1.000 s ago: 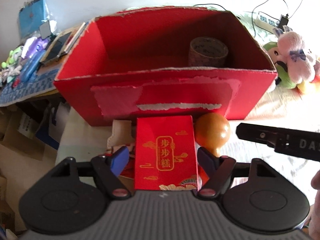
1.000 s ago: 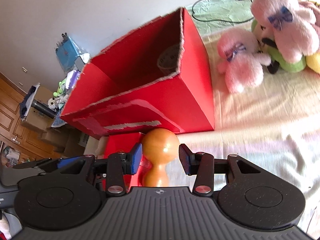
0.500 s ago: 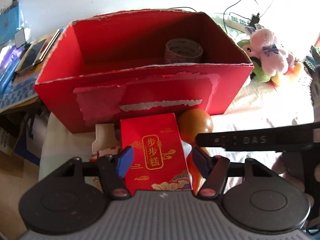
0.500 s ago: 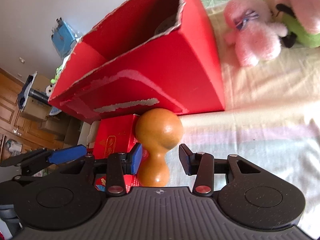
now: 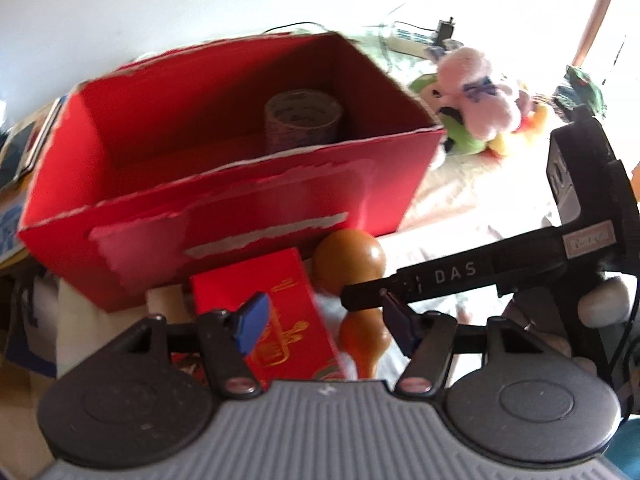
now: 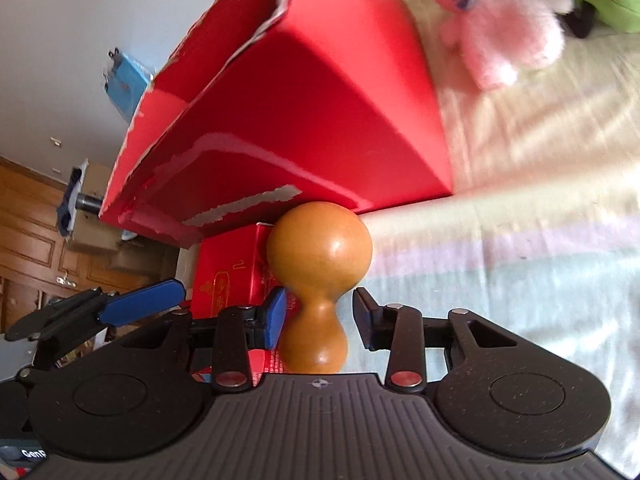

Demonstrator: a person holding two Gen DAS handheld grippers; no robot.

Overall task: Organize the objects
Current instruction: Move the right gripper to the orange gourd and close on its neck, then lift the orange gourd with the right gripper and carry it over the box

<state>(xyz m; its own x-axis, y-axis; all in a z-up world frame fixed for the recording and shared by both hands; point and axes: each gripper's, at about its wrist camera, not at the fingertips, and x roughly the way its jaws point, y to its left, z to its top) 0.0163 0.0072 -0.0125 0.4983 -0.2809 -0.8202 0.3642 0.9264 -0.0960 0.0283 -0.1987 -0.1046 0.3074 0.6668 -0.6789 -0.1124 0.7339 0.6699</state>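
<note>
An orange wooden gourd lies on the bed sheet in front of the big open red box. My right gripper is open, its fingers on either side of the gourd's narrow waist; a gap shows on the right side. A small red packet with gold print lies just left of the gourd. My left gripper hangs open above the packet, which sits near its left blue pad. One black finger of the right gripper crosses the left wrist view. A tape roll stands inside the box.
Pink and green plush toys lie right of the box, with a power strip and cables behind. A cluttered side table stands at the left, wooden cabinets beyond it. The striped sheet spreads to the right.
The right gripper has pushed forward, so the gourd's waist now sits between its fingers. The left gripper has swung right and tilted, and the packet has drifted toward its left finger.
</note>
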